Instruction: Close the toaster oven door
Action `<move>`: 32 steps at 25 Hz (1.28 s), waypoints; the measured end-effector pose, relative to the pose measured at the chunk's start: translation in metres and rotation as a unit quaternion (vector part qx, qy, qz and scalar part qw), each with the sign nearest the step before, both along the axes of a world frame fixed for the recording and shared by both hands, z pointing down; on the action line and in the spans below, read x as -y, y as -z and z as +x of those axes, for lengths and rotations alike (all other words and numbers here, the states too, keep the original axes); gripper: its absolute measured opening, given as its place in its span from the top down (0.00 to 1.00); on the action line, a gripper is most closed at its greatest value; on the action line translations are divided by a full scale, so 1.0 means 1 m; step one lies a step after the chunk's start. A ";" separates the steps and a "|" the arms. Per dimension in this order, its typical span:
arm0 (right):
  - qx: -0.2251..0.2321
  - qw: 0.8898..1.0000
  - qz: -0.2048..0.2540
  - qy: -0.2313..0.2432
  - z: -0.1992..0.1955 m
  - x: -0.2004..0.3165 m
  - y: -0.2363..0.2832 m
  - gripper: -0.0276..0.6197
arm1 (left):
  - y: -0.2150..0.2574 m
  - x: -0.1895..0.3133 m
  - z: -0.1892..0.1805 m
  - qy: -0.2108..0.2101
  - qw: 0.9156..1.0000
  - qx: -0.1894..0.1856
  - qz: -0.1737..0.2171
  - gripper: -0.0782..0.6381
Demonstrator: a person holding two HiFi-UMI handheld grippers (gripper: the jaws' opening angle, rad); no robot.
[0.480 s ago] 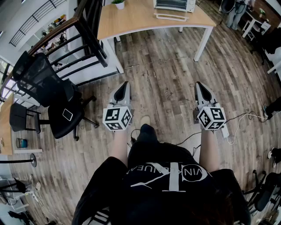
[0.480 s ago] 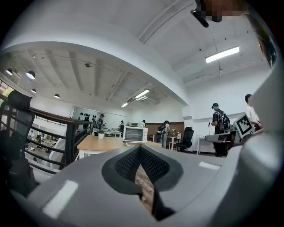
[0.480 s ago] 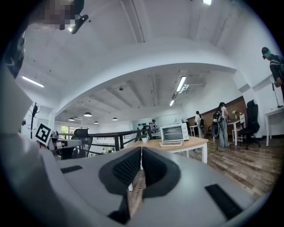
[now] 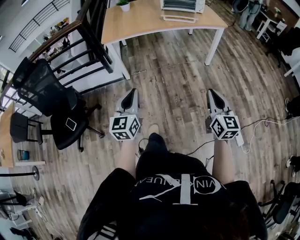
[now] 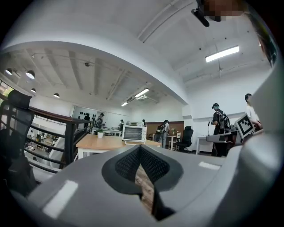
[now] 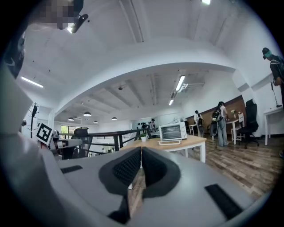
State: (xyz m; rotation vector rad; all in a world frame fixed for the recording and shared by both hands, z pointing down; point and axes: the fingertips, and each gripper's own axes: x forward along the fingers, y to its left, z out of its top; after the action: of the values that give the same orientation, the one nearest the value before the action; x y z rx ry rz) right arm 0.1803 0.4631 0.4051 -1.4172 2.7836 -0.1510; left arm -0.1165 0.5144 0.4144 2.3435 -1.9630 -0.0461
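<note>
The white toaster oven [image 4: 183,4] stands on the far side of a wooden table [image 4: 140,21], well ahead of me. Its door [image 4: 178,18] hangs down open in front of it. The left gripper view shows the oven [image 5: 134,133] small and distant, and so does the right gripper view, with the oven [image 6: 173,131] and its lowered door [image 6: 169,142]. My left gripper [image 4: 132,92] and right gripper [image 4: 212,92] are held side by side over the wood floor, pointing toward the table. Both are shut, jaw tips touching, with nothing between them.
A black office chair [image 4: 56,108] with a small white device [image 4: 71,123] on its seat stands at my left, beside a black railing [image 4: 89,42]. Cables [image 4: 253,129] trail on the floor at right. A potted plant [image 4: 123,4] sits on the table. People [image 5: 219,119] stand far behind.
The table and floor have slid slightly up and left in the head view. Both grippers keep the same pose and stay shut.
</note>
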 end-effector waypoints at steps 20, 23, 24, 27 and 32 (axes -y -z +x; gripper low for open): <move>0.020 0.999 -0.011 -0.023 0.001 0.080 -0.007 0.81 | -0.008 0.089 -0.003 -0.022 1.000 -0.005 -0.017 0.88; 0.020 0.999 -0.020 -0.030 -0.005 0.108 -0.011 0.80 | -0.014 0.119 -0.007 -0.033 0.999 -0.003 -0.028 0.88; 0.019 0.999 -0.021 -0.033 -0.007 0.117 -0.012 0.80 | -0.015 0.130 -0.011 -0.033 0.999 -0.004 -0.030 0.88; 0.015 0.999 -0.023 -0.042 -0.013 0.144 -0.012 0.80 | -0.016 0.162 -0.022 -0.035 0.999 -0.007 -0.035 0.88; 0.016 0.998 -0.030 -0.060 -0.021 0.190 -0.013 0.80 | -0.016 0.213 -0.037 -0.042 0.998 -0.009 -0.041 0.88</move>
State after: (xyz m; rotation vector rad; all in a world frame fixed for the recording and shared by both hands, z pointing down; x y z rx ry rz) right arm 0.1598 0.2728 0.4176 -1.5747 2.6815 -0.2551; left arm -0.1538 0.3014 0.4300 2.3632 -1.8193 0.0192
